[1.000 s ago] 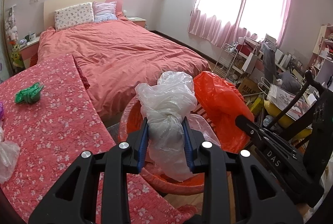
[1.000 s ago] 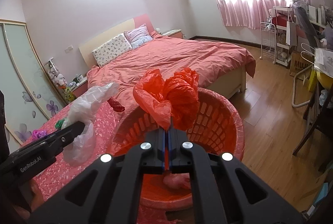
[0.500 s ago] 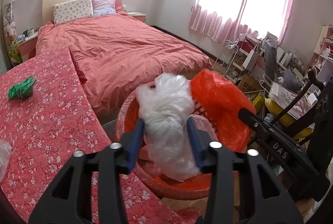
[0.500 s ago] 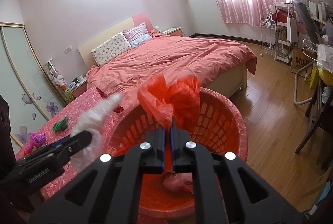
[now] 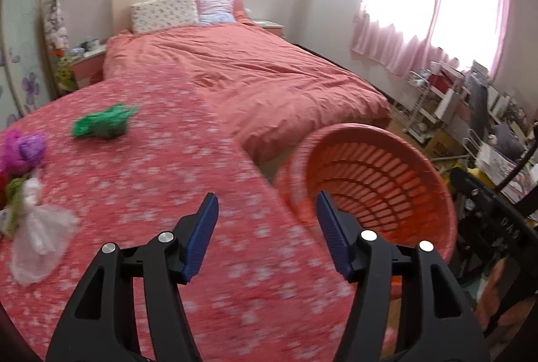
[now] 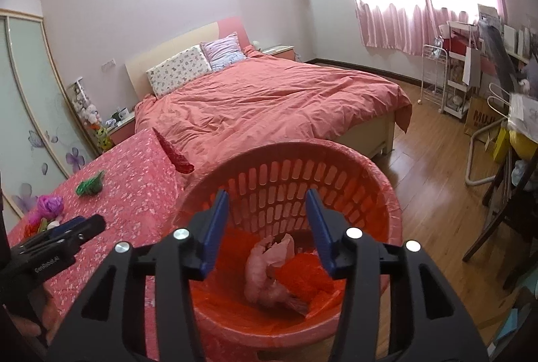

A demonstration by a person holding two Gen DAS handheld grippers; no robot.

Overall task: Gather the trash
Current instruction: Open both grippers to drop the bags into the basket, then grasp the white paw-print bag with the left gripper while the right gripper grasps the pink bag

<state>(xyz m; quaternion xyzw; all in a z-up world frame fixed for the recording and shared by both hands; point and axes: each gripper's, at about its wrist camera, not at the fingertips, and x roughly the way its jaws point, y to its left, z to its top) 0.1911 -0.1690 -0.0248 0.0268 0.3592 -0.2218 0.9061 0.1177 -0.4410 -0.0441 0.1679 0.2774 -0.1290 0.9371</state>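
A red plastic basket [image 6: 376,180] stands beside the flowered table; it also shows in the left wrist view [image 5: 433,173]. Inside it lie a pale bag [image 6: 269,267] and an orange bag [image 6: 302,271]. My right gripper [image 6: 267,220] is open and empty above the basket. My left gripper [image 5: 267,227] is open and empty over the table's edge, left of the basket; it also shows in the right wrist view [image 6: 64,232]. On the table lie a green bag [image 5: 101,124], a purple bag [image 5: 23,150] and a clear bag [image 5: 37,237].
The flowered table [image 5: 151,180] fills the left. A bed with a pink cover [image 5: 269,79] lies behind it. Shelves, a chair and clutter [image 6: 487,99] stand on the right along a wooden floor [image 6: 433,160].
Both grippers have opened and let go of their bags, which now lie in the basket. My left gripper has swung left over the table.
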